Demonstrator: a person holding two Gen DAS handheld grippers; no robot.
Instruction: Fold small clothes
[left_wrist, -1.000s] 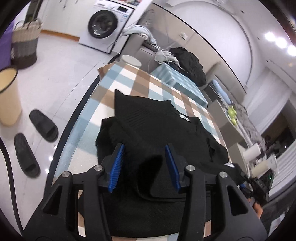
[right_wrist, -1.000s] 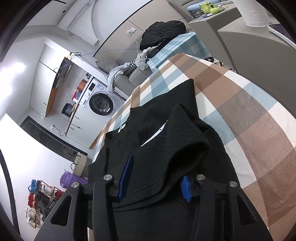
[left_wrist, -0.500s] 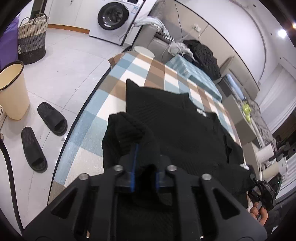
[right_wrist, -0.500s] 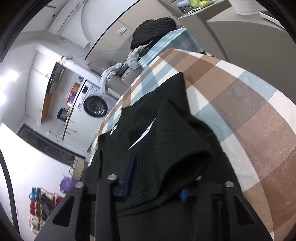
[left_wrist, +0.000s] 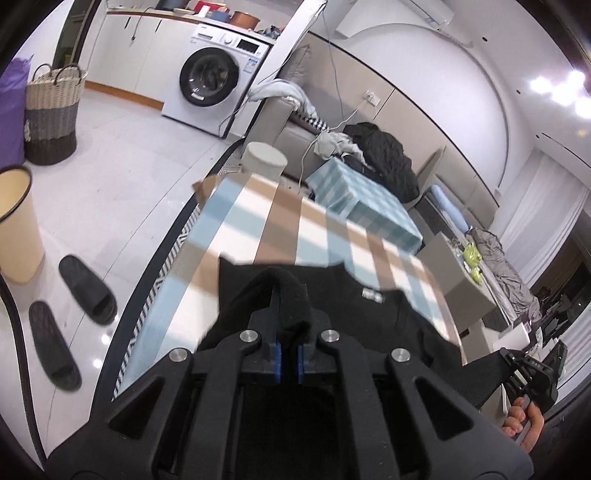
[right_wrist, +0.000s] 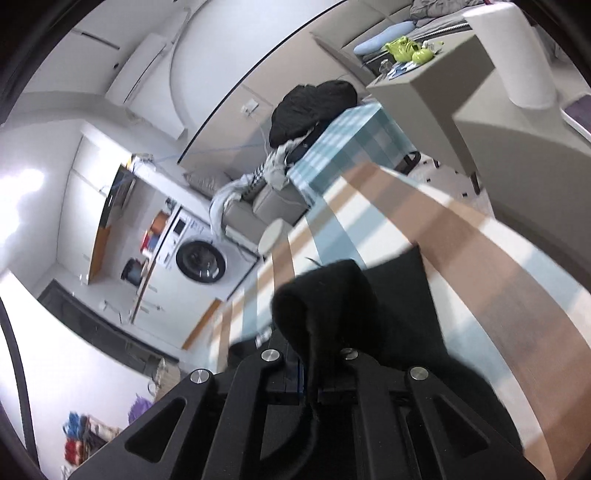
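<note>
both tongs are clamped on bunched edges of the black top, left gripper and right gripper lifting it off the checked tablecloth, so the fold seems underway and next calls for carrying both edges across evenly.

A fold of the black garment is pinched between the closed blue pads of the left gripper and bulges above them. The rest is spread on the checked tablecloth. Two black slippers and a cream bin are seen on the floor, with a washing machine beyond.
</note>
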